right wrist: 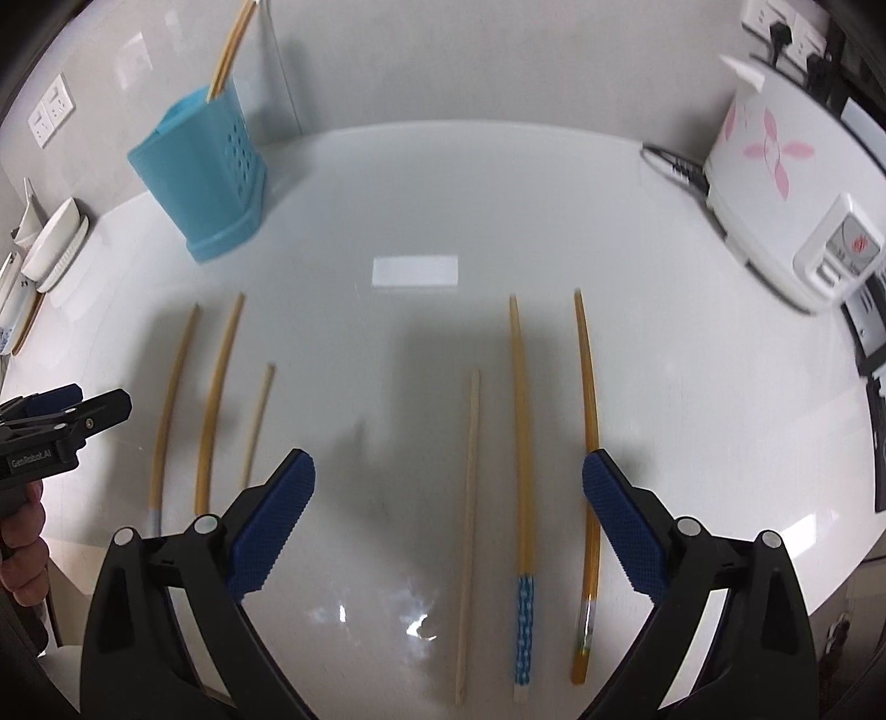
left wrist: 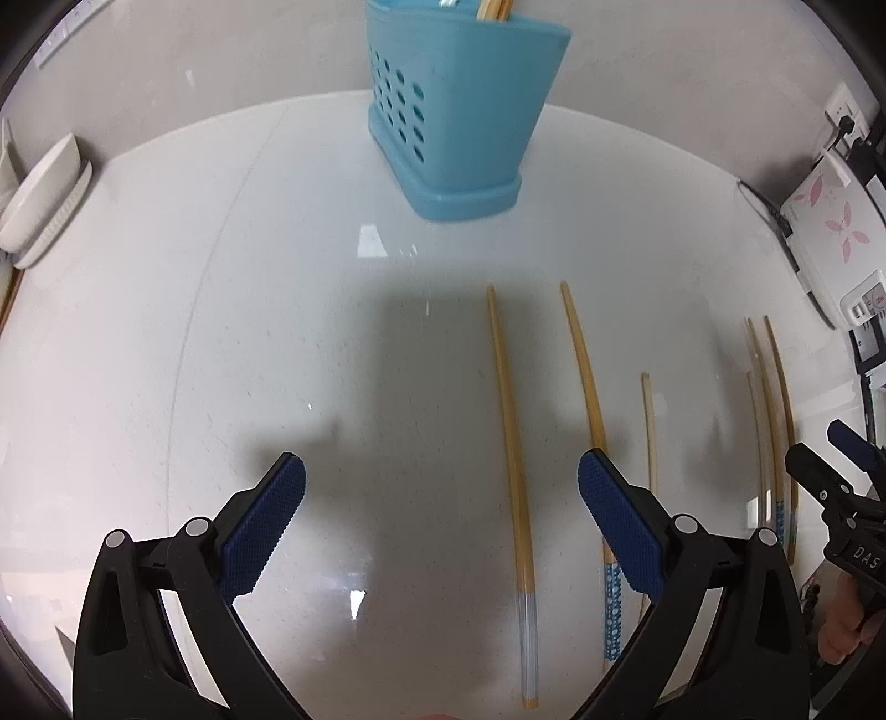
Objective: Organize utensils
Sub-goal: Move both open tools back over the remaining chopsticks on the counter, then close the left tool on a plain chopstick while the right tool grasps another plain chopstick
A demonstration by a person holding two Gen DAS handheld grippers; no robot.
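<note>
the left gripper (left wrist: pixel 440 518) hangs over the white counter (left wrist: pixel 221 343) with its blue pads spread wide and nothing between them. the right gripper (right wrist: pixel 448 515) is spread the same way, pinching nothing.

six loose chopsticks lie on the counter, roughly parallel, tips pointing toward the back wall. the left wrist view looks down on the clear-ended chopstick (left wrist: pixel 512 410) lying between its fingers, with the blue-patterned chopstick (left wrist: pixel 590 399) running under the right-hand pad (left wrist: pixel 620 531); the rest sit crowded at its right edge. the right wrist view spreads them out: a pale plain chopstick (right wrist: pixel 469 487), a blue-patterned one (right wrist: pixel 520 443) and an amber one (right wrist: pixel 587 421) in front of it, the other three off to its left.

the blue utensil holder (left wrist: pixel 454 116) stands upright at the back of the counter, apart from the loose sticks, with a few chopsticks (right wrist: pixel 230 50) already poking out of its top; the right wrist view shows how tall they stand, the left one only their bases.

only the right view takes in the whole white rice cooker (right wrist: pixel 775 183) with pink petals, its cord and wall sockets (right wrist: pixel 52 111). white dishes (left wrist: pixel 44 194) sit at the far left.
</note>
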